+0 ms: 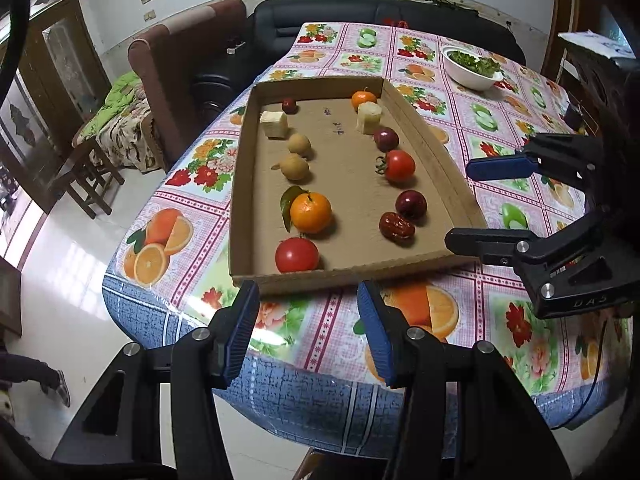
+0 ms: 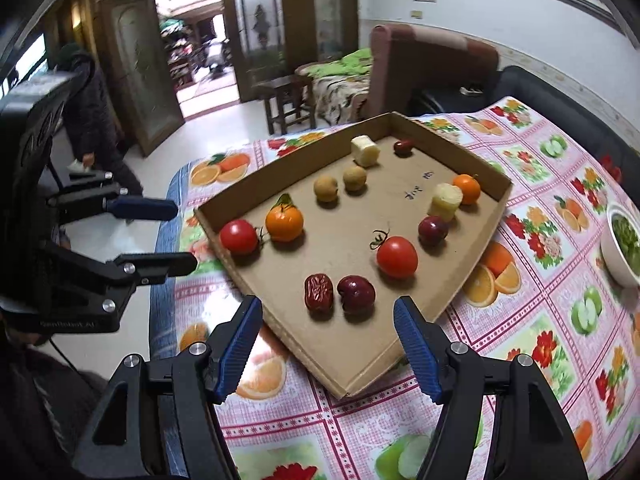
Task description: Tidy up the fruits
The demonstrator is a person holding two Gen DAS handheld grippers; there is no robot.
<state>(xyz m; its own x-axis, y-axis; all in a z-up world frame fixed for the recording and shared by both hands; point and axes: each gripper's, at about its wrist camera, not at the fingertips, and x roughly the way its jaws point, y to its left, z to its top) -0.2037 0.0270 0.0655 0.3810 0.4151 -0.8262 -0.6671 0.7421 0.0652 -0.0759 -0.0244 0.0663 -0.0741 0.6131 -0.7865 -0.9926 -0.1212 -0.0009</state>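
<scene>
A shallow cardboard tray (image 1: 424, 124) (image 2: 476, 236) lies on the table with fruit in two rows. One row holds a tomato (image 1: 297, 255), a leafy orange (image 1: 311, 213), two longans (image 1: 295, 167) and a pale sugarcane chunk (image 1: 274, 124). The other holds a red date (image 1: 396, 227) (image 2: 319, 292), a dark plum (image 1: 411, 204) (image 2: 356, 294), a tomato (image 1: 399, 165) (image 2: 397, 257), another plum (image 1: 386, 139), a sugarcane chunk (image 1: 369, 117) and a small orange (image 1: 363, 99). My left gripper (image 1: 308, 332) is open and empty before the tray's near edge. My right gripper (image 2: 326, 348) is open and empty over the tray's corner near the date.
A white bowl of greens (image 1: 474, 66) (image 2: 624, 244) stands on the fruit-print tablecloth (image 1: 180, 236) beyond the tray. Sofas (image 1: 188, 64) and a stool (image 1: 86, 176) stand past the table's far-left edge. A person (image 2: 92, 120) stands on the floor.
</scene>
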